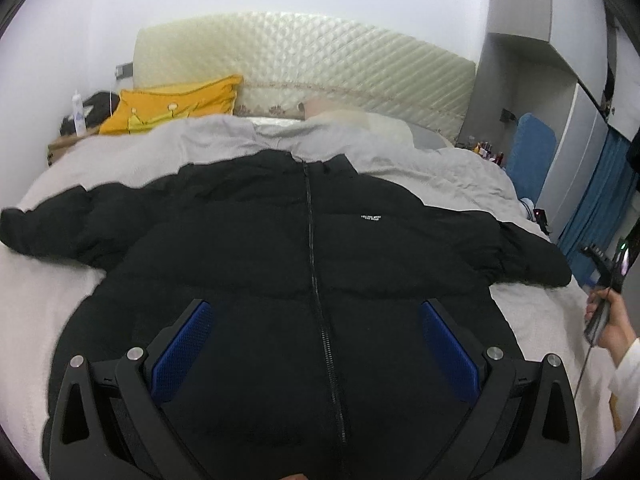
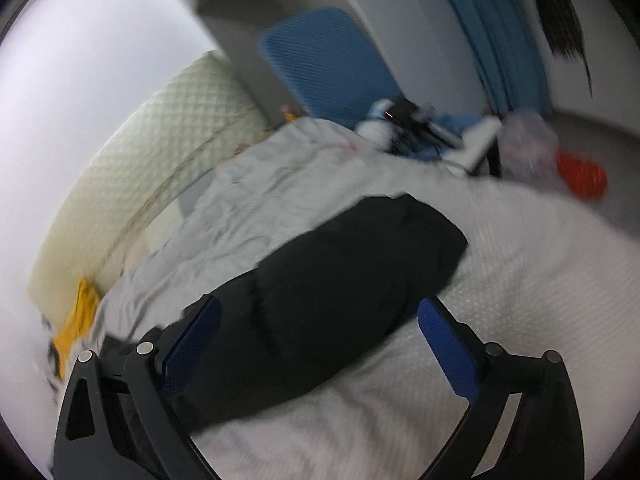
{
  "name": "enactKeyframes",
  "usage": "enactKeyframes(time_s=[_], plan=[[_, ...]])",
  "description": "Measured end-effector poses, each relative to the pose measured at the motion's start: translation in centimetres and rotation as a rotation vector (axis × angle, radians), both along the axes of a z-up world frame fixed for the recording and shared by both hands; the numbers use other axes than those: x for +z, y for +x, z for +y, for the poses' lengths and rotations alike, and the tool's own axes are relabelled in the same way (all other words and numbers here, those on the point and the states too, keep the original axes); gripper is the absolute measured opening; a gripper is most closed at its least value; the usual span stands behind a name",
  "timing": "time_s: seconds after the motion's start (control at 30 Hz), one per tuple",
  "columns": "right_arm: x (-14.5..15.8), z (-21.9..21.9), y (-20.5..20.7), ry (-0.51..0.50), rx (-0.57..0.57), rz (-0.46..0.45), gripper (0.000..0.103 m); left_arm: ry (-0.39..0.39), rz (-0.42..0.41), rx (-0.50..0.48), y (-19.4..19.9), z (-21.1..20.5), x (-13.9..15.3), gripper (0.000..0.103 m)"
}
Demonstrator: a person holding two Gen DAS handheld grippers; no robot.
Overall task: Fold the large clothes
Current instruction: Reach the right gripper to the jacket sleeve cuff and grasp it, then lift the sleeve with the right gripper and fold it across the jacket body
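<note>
A black puffer jacket (image 1: 280,248) lies face up and zipped on the bed (image 1: 52,292), both sleeves spread out sideways. My left gripper (image 1: 316,312) is open and empty, hovering above the jacket's lower front with the zipper between its blue pads (image 1: 180,348). My right gripper (image 2: 320,312) is open and empty, above the jacket's right sleeve (image 2: 352,256); this view is blurred. The right gripper's handle and the person's hand (image 1: 612,320) show at the right edge of the left wrist view.
A quilted cream headboard (image 1: 320,60) stands at the far end with a yellow pillow (image 1: 172,104) and a grey blanket (image 1: 224,136). A blue chair (image 2: 328,64), blue curtain (image 2: 492,32), a red object (image 2: 582,176) and clutter stand right of the bed.
</note>
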State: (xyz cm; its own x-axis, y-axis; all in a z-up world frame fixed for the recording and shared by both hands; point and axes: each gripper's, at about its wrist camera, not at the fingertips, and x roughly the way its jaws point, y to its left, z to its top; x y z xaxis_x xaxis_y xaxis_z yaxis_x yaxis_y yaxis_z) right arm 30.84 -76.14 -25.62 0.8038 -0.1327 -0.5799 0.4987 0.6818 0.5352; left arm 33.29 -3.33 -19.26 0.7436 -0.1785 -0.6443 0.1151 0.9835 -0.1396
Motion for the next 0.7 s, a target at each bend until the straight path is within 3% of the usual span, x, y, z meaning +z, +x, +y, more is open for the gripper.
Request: enactKeyframes(time_s=[0.13,0.23,0.37,0.5,0.57,0.63,0.7], plan=[[-5.0,-3.1,1.4,0.157,-0.095,0.024,0.094,0.002,0.015,0.019,1.2,0.0,-1.8,0.103],[-7.0,-4.7,2.0,0.212,-0.136,-0.023,0.094,0.019,0.02,0.029,2.1,-0.3,-2.8,0.103],[-7.4,-6.1,3.4,0.258,-0.122,-0.158,0.094,0.032,0.014,0.045,2.8,-0.5,-3.8,0.103],[-7.3,-6.9,5.1,0.261,-0.105,-0.209,0.092,0.039,0.023,0.06,3.7,-0.5,-4.6,0.103],[-7.2,-7.0,6.0,0.245,-0.081,-0.204,0.075,0.046,0.035,0.061,3.9,-0.6,-5.1,0.103],[-6.9,-6.8,6.9,0.231,-0.039,-0.192,0.032,0.049,0.043,0.06,4.1,-0.5,-5.3,0.103],[-6.1,-6.5,7.1,0.215,-0.044,-0.173,0.017,0.058,0.043,0.062,4.1,-0.4,-5.4,0.103]])
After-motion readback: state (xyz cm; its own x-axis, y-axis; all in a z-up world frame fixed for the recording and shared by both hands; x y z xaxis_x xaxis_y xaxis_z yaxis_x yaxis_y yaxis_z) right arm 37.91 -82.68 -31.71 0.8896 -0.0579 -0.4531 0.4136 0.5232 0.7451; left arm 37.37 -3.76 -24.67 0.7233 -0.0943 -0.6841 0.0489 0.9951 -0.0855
